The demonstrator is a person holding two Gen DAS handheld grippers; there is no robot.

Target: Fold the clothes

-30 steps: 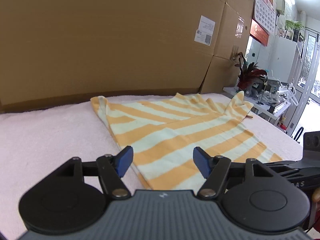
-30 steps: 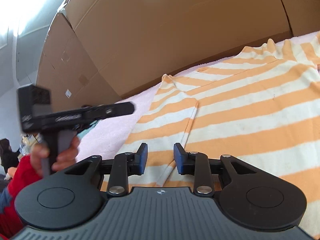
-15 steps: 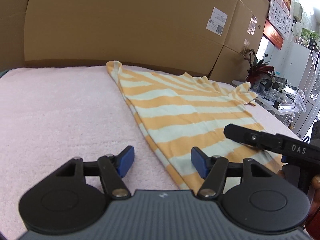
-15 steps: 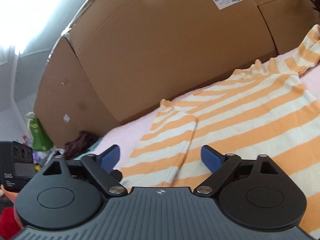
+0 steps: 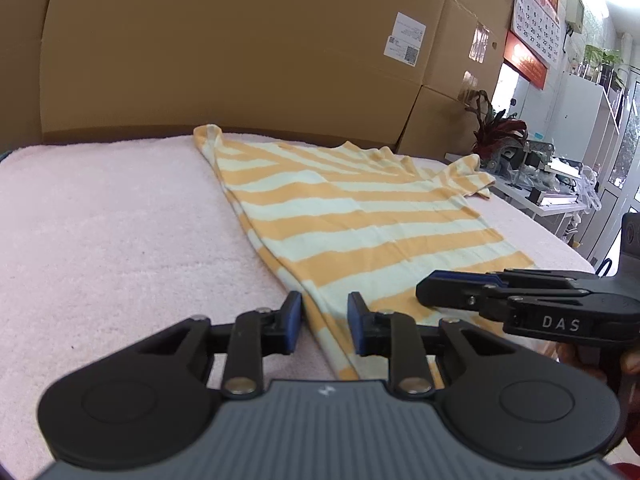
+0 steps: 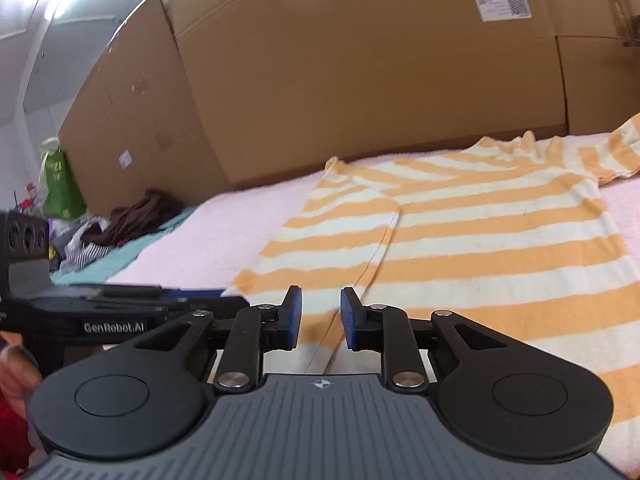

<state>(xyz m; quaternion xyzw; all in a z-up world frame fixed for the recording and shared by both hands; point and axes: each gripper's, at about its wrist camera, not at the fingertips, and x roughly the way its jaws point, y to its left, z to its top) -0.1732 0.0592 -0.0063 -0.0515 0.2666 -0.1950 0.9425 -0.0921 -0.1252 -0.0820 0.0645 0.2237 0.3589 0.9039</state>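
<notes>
- Left gripper [image 5: 323, 320]: nearest the lens in the left wrist view, low over the near hem of the shirt. Its blue-padded jaws stand a little apart, one on each side of the folded left edge of the cloth; whether the pads touch the fabric cannot be told.
- Right gripper [image 6: 320, 316]: nearest the lens in the right wrist view, likewise low at the near hem. Its jaws also stand a little apart, straddling the edge of the flap that is folded over the shirt body; contact with the cloth cannot be told.
- In the left wrist view the right gripper [image 5: 430, 290] enters from the right, its tip over the hem, just beside the left one. A hand [image 5: 600, 364] holds its grip, partly out of view.
- Striped shirt [image 5: 360, 224]: orange and pale stripes, lying flat on the pink towel [image 5: 112, 240] that covers the work surface. The hem is toward the grippers and the collar is toward the far side; one side is folded inward, the other sleeve [image 6: 608, 152] lies spread.
- Pile of dark and striped clothes [image 6: 116, 228]: at the far left, beyond the towel's edge, on a teal cloth.
- Cardboard boxes [image 5: 240, 48]: a wall of them directly behind the towel, bearing a white label [image 5: 404, 40].
- Farthest right: a potted plant [image 5: 494, 128] and a wall calendar [image 5: 536, 20].
</notes>
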